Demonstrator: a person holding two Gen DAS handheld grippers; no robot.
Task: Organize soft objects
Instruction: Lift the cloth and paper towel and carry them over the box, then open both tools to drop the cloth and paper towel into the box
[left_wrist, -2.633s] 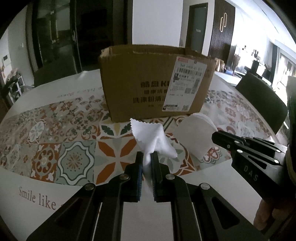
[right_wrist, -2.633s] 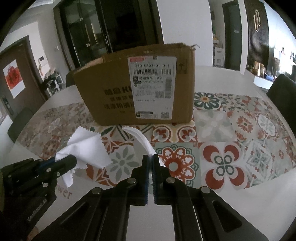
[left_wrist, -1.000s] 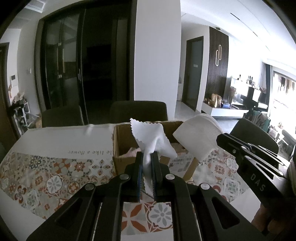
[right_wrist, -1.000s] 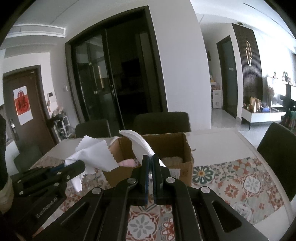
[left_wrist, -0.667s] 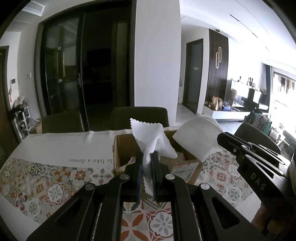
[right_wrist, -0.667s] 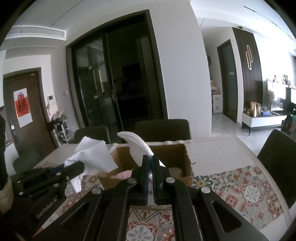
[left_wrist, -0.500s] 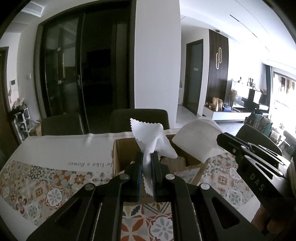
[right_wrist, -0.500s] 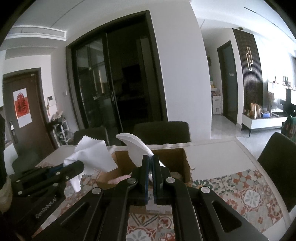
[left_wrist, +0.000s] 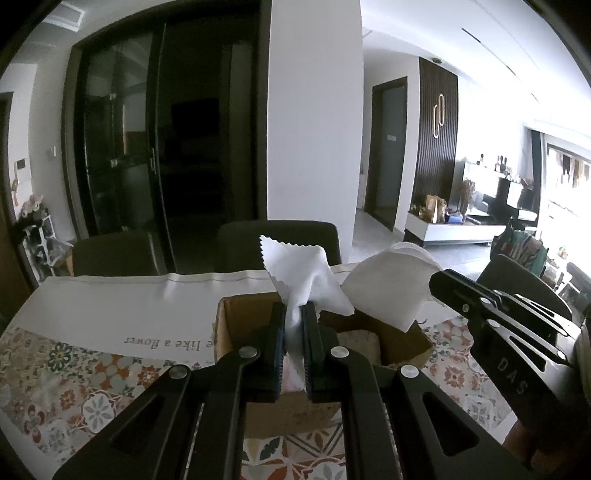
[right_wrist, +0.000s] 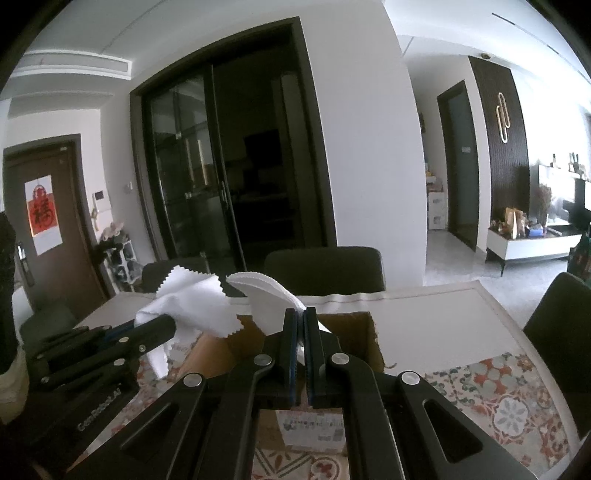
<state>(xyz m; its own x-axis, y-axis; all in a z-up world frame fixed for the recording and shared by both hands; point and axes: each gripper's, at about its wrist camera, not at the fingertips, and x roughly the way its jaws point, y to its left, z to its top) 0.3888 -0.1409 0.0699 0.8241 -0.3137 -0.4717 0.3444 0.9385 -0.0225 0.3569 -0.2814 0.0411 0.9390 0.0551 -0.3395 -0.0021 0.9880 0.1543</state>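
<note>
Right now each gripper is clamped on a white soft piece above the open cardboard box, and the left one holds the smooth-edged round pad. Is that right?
Not quite. The left gripper is shut on the zigzag-edged white cloth; the smooth-edged round pad sits in the right gripper. The left wrist view shows the pinked edge between its own fingers. Both are clamped above the open cardboard box.

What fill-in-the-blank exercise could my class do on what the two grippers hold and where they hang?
1. The left gripper is shut on a white cloth whose edge is cut in a ___ pattern.
2. The right gripper is shut on a stack of round white ___.
3. Both grippers hang above an open cardboard ___.
4. The box stands on a table covered by a cloth printed with floral ___.

Missing words: zigzag; pads; box; tiles
</note>
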